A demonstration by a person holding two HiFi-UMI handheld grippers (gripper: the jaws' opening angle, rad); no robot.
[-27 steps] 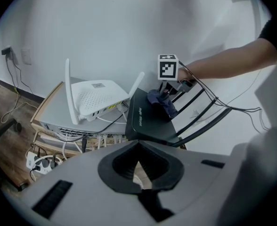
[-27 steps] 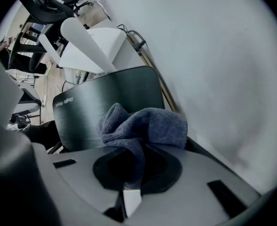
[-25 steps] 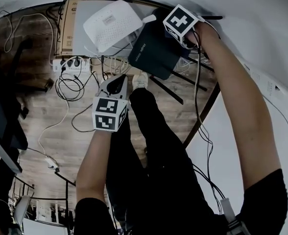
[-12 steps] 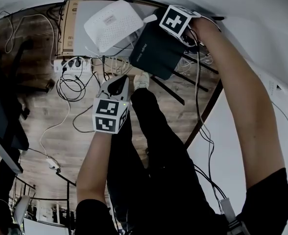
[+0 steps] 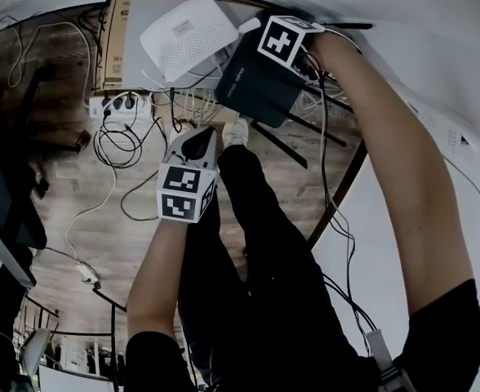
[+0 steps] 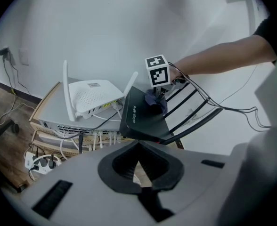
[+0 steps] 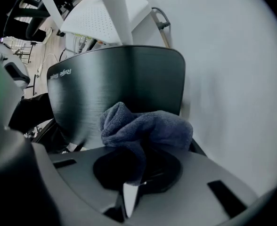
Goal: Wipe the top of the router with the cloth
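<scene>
Right claw (image 7: 130,188) is seen closed on a fold of the blue cloth (image 7: 145,127), the rest of which is bunched just ahead of the jaws and appears to be pressed on the black router (image 7: 119,81). The router's brushed top is laid out straight in front of this claw. The cloth sits at the near edge, and almost the whole bare panel runs away from the jaws to the rounded far edge, with the printed lettering along the claw's left side. The stroke to come is therefore judged to be a push forward, along that length. Beyond the far edge and slightly left, a white router (image 7: 101,15) is met, and a pale wall is close on the claw's right. Left claw (image 6: 139,144) is shut on nothing and is held lower and well apart, so the right is plainly the nearer. Only the right gripper view shows the grip itself and the contact with the panel. Only the left gripper view shows the black router whole, with its black antennas (image 6: 191,111) trailing back beside the right claw. In the head view the cloth is hidden under the marker cube (image 5: 286,39).
</scene>
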